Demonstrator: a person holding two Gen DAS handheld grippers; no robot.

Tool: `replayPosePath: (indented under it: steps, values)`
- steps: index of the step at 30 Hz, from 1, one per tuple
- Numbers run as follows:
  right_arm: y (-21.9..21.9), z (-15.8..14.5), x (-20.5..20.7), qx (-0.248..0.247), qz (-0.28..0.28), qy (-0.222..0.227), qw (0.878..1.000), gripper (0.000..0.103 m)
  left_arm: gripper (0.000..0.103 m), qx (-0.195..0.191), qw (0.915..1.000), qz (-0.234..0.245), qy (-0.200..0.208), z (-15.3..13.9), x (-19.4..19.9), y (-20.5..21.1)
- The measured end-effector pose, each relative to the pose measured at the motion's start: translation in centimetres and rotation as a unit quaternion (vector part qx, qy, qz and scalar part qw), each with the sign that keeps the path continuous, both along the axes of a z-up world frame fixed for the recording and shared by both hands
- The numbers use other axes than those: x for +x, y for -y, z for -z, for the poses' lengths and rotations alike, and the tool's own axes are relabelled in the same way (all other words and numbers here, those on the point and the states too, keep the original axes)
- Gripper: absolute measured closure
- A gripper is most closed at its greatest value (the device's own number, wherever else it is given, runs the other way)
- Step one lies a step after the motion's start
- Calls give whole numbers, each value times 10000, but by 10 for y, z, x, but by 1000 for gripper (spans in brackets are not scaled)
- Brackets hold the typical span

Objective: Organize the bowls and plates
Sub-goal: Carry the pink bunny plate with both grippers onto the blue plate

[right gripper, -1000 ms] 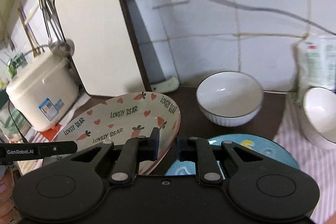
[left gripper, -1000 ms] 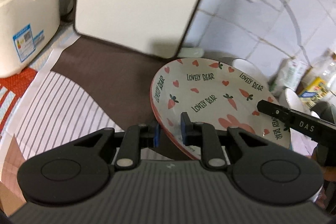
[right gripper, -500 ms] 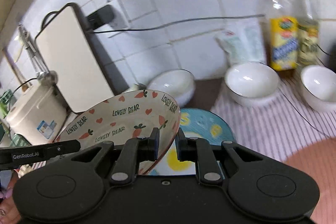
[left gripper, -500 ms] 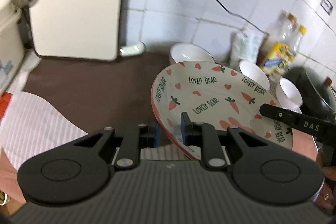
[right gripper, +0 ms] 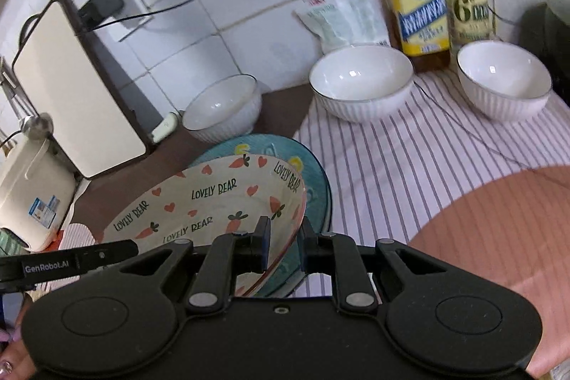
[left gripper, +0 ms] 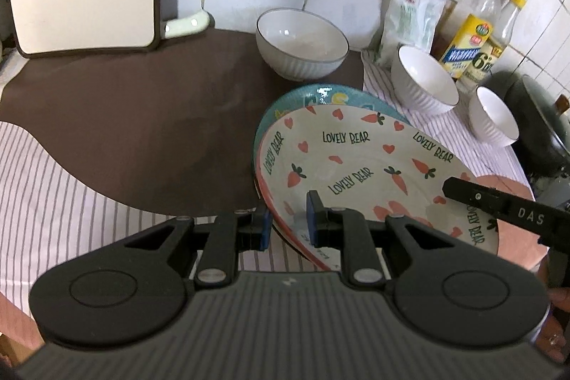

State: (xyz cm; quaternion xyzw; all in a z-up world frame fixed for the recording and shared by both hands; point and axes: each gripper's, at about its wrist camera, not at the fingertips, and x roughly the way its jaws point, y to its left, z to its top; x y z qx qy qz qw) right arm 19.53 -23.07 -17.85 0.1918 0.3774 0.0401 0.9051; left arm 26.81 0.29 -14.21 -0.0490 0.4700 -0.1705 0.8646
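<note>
Both grippers, left gripper [left gripper: 288, 223] and right gripper [right gripper: 284, 246], clamp opposite rims of one carrot-print plate [left gripper: 356, 166], held tilted just over one teal plate [left gripper: 320, 97], perhaps touching it. Beyond stand three white bowls [right gripper: 359, 81], then two bottles [right gripper: 416, 2].

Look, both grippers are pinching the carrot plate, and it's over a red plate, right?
Almost. Both the left gripper and the right gripper do pinch the carrot plate by its rim, but the plate under it is blue-green, not red. The right wrist view shows that teal rim best.
</note>
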Motion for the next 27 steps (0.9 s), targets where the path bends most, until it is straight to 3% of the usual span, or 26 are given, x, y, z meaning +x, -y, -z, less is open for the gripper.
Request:
replayPosePath:
  steps: [18,27]
  values:
    - [-8,10,12,-201,-33,-187,9996,83,86,15,9997,-95,-241,12,14,3]
    - [-28,6,14,-879,-272,-315,9953,76,83,-81,9989,-211,-422,21,17,-1]
